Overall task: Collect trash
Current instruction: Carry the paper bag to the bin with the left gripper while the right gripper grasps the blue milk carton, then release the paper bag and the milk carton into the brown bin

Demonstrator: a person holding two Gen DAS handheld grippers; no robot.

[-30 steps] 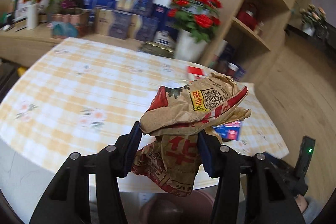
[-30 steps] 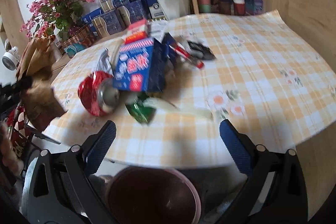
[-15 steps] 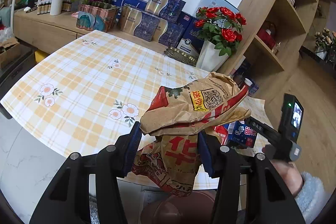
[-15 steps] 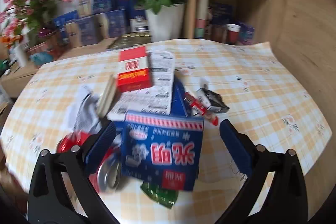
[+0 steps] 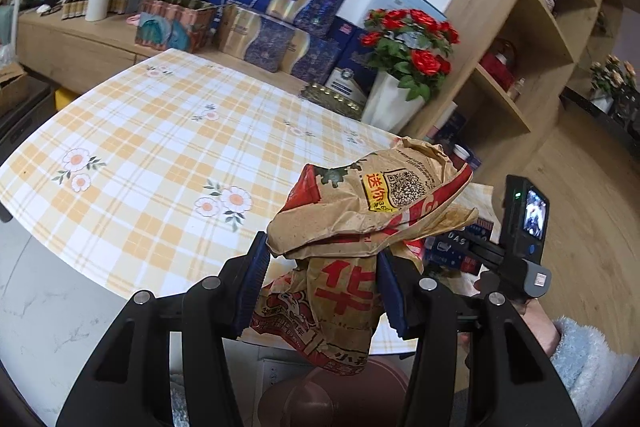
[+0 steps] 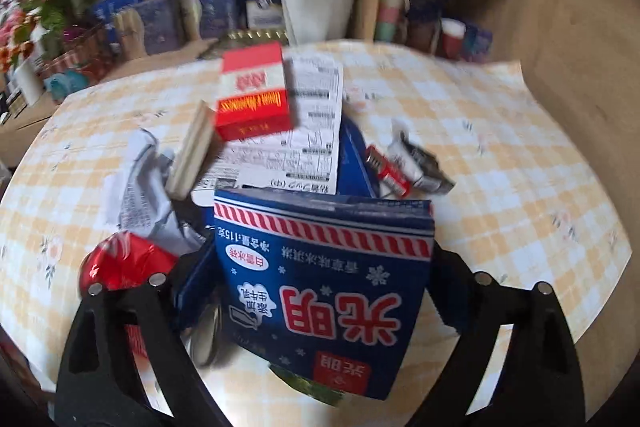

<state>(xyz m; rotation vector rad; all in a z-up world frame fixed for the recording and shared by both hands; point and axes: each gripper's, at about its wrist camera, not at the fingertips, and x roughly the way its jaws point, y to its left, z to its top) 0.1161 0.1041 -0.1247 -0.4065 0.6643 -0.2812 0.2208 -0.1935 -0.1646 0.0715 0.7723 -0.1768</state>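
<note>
A crumpled brown paper bag [image 5: 372, 203] with red print is pinched in my left gripper [image 5: 322, 255], which is shut on it just off the table's near edge. Below it shows the rim of a maroon bin [image 5: 360, 395]. In the right wrist view a blue ice-cream carton [image 6: 320, 291] stands between the fingers of my right gripper [image 6: 320, 259]. Those jaws are closing, and the pads sit close to the carton's sides without visibly pressing. The pile behind holds a red-and-white box [image 6: 252, 95], a receipt [image 6: 312, 123] and a crushed red can [image 6: 120, 263].
The round table [image 5: 140, 147] wears a yellow checked cloth. Crumpled white paper [image 6: 136, 195] and a small red-and-black wrapper [image 6: 388, 171] lie in the pile. A white vase of red roses [image 5: 404, 75], gift boxes and wooden shelves [image 5: 520, 47] stand behind. A fuzzy blue sleeve [image 5: 580, 355] is at right.
My right gripper moved in over the pile until the blue carton filled the space between its jaws, which narrowed slightly. The left gripper kept hold of the paper bag and shifted a little.
</note>
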